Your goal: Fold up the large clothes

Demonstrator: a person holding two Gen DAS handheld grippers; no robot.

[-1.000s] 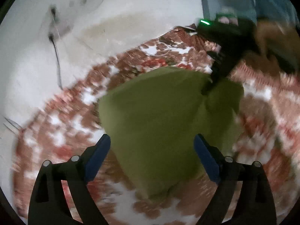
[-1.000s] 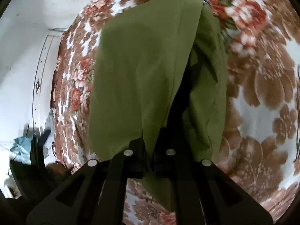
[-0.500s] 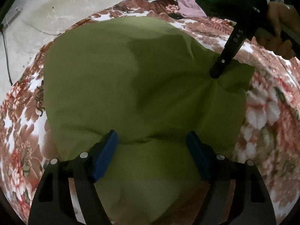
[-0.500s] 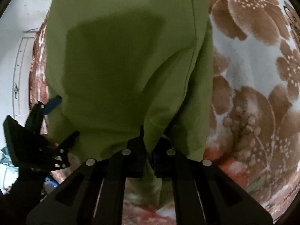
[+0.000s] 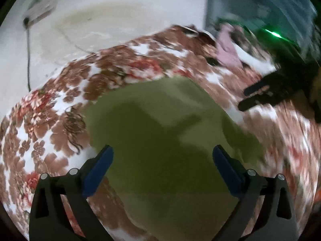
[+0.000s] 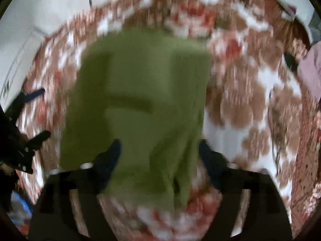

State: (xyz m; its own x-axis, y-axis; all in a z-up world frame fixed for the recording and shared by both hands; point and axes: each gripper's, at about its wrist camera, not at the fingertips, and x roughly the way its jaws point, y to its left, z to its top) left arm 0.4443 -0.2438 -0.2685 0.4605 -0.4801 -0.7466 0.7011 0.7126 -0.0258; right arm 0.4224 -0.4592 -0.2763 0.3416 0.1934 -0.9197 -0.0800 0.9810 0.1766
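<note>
With both the left gripper and right gripper opening over nothing pinched, the green cloth, mid-frame, looks light and limp, best pinched at its corners.

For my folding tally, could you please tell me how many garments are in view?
2: a green garment lies flat on the floral bedspread below both grippers; a pink garment sits at the bed's far edge. More may lie out of view.

No legible text, label or number on anything here.
</note>
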